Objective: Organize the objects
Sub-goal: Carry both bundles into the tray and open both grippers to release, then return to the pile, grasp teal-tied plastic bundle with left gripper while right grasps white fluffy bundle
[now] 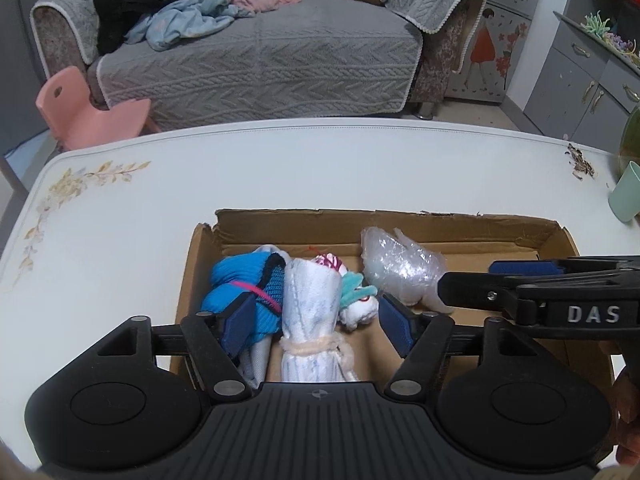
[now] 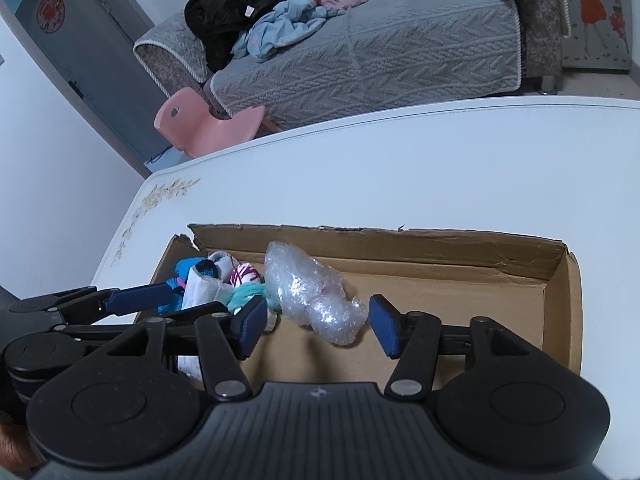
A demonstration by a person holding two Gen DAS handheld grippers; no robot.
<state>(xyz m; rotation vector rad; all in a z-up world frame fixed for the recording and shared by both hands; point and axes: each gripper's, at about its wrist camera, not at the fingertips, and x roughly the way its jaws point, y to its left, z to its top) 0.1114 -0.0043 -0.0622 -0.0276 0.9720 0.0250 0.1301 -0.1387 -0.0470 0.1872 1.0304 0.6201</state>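
Okay: one white table (image 1: 360,168), one cardboard box (image 2: 560,280) on it, both grippers over it ("DAS" on right gripper (image 1: 520,268)), jaws spread, holding nothing; left gripper (image 1: 316,322); inside: one bubble-wrap bundle (image 2: 312,300), three cloth rolls (image 1: 308,320).

- Cardboard box (image 1: 552,236): brown corrugated paper, matt, torn ragged along the far rim.
- Table (image 1: 280,168): smooth white top, faint sheen, printed flower sprig at the far left corner, chipped finish at the far right corner.
- Plastic bag (image 2: 316,296): clear crinkled film, glossy.
- Blue sock (image 1: 240,280): knitted cloth, matt.
- White cloth roll (image 1: 308,320): soft fabric tied with fuzzy cream yarn.
- Left gripper (image 1: 316,328): matt black plastic, ribbed, metal pins, blue rubbery pads.
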